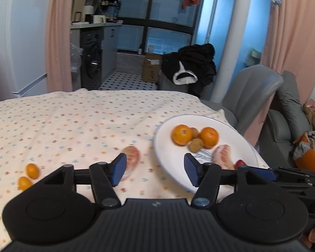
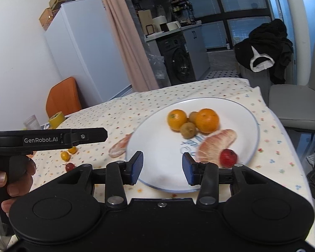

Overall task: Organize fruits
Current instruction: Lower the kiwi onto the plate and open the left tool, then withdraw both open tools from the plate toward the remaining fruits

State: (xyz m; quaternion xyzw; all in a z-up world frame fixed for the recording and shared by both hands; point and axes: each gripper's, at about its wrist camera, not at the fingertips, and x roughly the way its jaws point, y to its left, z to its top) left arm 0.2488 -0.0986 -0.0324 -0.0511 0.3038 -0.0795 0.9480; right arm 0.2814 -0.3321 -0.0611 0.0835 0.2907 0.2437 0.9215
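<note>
A white plate (image 2: pixel 157 147) on the dotted cloth holds two oranges (image 2: pixel 206 120), two small brown fruits (image 2: pixel 188 129), a pink pomelo segment (image 2: pixel 217 142) and a small red fruit (image 2: pixel 228 158). My right gripper (image 2: pixel 162 168) hangs open over the plate's near rim, nothing between its fingers. My left gripper (image 1: pixel 155 171) is open too, above the cloth at the plate's (image 1: pixel 168 147) left edge. A second pomelo segment (image 1: pixel 133 157) lies on the cloth beside the plate. Two kumquats (image 1: pixel 29 175) lie at the left; another small red fruit (image 2: pixel 70 166) lies near them.
A grey chair (image 2: pixel 296 103) stands past the table's right edge, an orange chair (image 2: pixel 63 97) at its far left. A clear cup (image 2: pixel 32 122) and a yellow cup (image 2: pixel 56 118) stand on the far left of the table. A hand (image 2: pixel 12 180) holds the left gripper's handle.
</note>
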